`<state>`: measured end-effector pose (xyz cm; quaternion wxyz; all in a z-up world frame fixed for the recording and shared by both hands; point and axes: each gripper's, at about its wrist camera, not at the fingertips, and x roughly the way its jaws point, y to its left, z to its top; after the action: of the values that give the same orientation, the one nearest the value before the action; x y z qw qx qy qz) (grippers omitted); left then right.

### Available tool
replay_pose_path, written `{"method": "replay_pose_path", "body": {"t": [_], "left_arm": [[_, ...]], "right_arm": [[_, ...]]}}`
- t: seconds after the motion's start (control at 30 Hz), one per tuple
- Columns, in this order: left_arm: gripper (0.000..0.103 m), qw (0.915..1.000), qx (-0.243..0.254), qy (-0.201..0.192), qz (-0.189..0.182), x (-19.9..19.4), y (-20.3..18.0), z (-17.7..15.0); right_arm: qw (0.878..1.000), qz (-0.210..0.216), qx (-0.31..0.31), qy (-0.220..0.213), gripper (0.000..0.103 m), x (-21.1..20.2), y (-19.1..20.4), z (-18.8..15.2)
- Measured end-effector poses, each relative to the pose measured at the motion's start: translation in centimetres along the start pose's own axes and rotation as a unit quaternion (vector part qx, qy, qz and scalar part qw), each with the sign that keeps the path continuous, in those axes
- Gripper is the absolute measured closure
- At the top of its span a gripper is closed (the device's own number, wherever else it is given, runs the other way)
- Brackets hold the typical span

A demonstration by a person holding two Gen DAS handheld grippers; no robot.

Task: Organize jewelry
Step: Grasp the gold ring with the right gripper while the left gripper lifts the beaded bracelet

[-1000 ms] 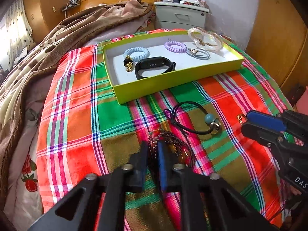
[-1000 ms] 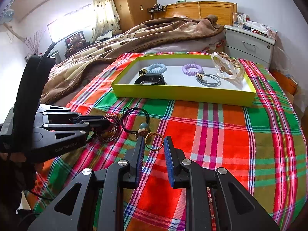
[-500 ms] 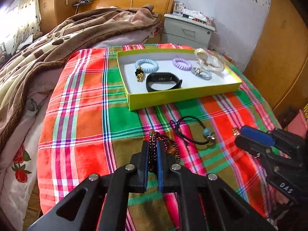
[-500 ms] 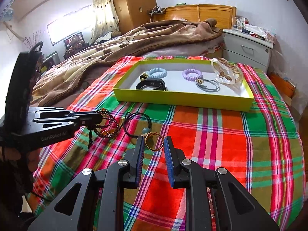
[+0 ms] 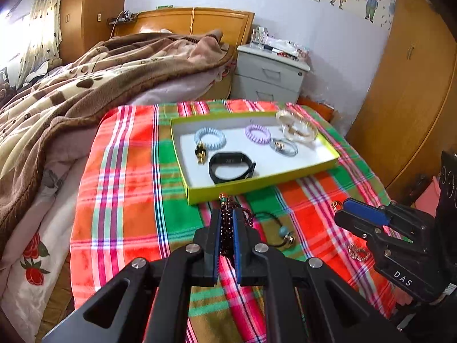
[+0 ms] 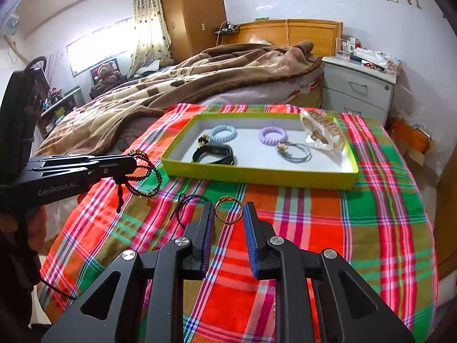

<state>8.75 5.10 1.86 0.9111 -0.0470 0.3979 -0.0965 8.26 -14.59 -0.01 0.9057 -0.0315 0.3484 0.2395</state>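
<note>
My left gripper point(image 5: 225, 237) was clenched on the beads point(image 6: 144, 175), held above the cloth point(image 6: 314, 228) just short of the tray's point(image 6: 257, 173) near wall. I judged it best to clear that wall before letting go (loops dangled). The right gripper point(image 6: 228, 223) stood released around the ring point(image 6: 228, 210).

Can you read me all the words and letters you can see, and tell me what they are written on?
"GenRobot.AI" – white letters on the side of the left gripper, seen from the right wrist.
"DAS" – white letters on the side of the right gripper, seen from the left wrist; more letters may be cut off.
The screen of the black fitness band in the yellow-green tray shows marks too small to read.
</note>
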Motion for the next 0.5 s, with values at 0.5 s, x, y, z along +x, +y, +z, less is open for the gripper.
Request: {"method": "replay_pose_path", "body": {"t": [0.5], "left_arm": [[0.095, 0.9995, -0.013, -0.020, -0.020, 1.1, 0.8, 5.0]], "right_arm": [[0.999, -0.027, 0.005, -0.021, 0.081, 1.1, -1.9, 4.1]]}}
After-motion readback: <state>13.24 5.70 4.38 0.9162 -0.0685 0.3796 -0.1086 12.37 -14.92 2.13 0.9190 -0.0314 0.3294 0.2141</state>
